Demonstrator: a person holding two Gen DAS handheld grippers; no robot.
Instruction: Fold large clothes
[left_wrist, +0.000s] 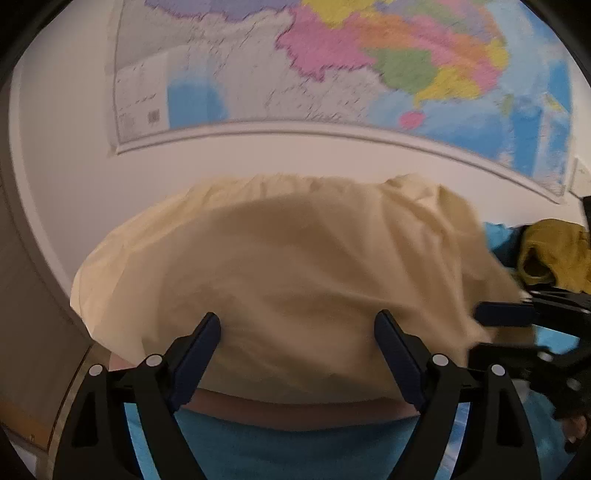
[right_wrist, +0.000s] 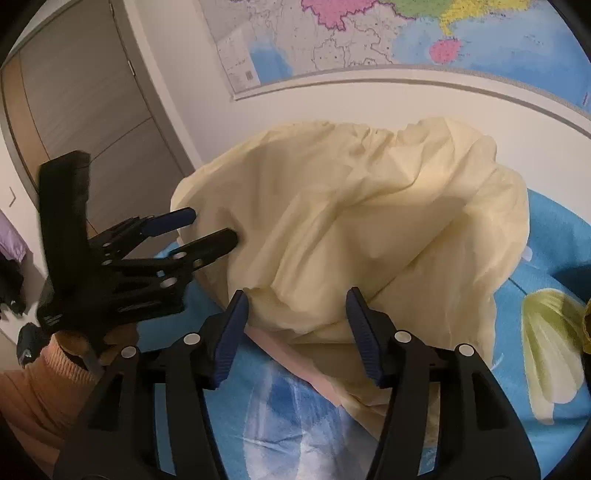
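Where the left wrist camera looks down along its own fingers, the left hand-held gripper (left_wrist: 297, 334) stands spread wide, its two dark blue pads apart and pinching nothing, with the pale yellow garment (left_wrist: 288, 266) lying rumpled just beyond and between the tips. The cloth is heaped on a blue bedsheet (left_wrist: 266, 446), and a strip of pinkish fabric (left_wrist: 295, 406) shows along its near edge. Behind it runs a white wall with a large coloured map (left_wrist: 332, 66). At the right edge the right hand-held gripper (left_wrist: 484, 330) reaches in toward the garment's side, and past it lies an olive-yellow cloth (left_wrist: 554, 254). From the right wrist camera, the right hand-held gripper (right_wrist: 297, 306) is likewise parted, its pads standing on either side of a bulging fold at the garment's (right_wrist: 351, 221) near edge without pressing on it. The garment lies crumpled in the middle of the bedsheet (right_wrist: 280, 413), which carries a leaf print on the right. To the left, the left hand-held gripper (right_wrist: 212, 225) is held by a hand (right_wrist: 92, 343) in an orange sleeve (right_wrist: 40, 391), its fingers apart and its tips at the garment's left edge; whether they touch the cloth I cannot tell. A grey wardrobe door (right_wrist: 81, 96) stands behind.
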